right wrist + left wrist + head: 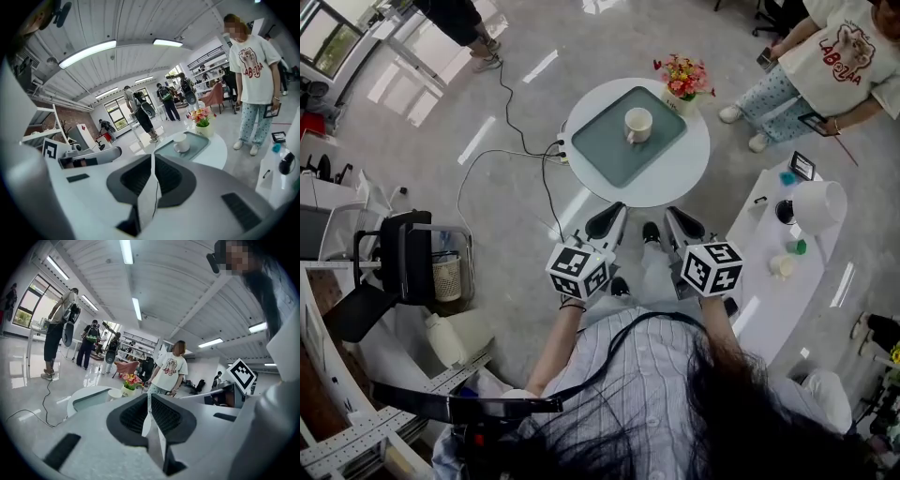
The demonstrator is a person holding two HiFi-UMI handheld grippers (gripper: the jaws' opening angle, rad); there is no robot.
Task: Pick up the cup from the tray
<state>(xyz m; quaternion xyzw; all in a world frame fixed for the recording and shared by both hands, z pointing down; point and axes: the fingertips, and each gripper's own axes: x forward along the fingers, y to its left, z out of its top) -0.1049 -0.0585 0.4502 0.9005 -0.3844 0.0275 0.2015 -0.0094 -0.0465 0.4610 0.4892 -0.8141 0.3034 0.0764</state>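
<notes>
Left gripper (pixel 605 222), right gripper (pixel 684 225) closed | cup (pixel 637 125) on tray (pixel 609 155) | cable (pixel 45 397): head, left gripper views

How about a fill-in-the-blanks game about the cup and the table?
1. The cup stands on the tray, and the table under them is ____ in shape.
2. The flowers are on the table but not on the ____.
3. The left gripper and the right gripper both have their jaws ____, with nothing between them.

Missing words: round; tray; shut.
</notes>
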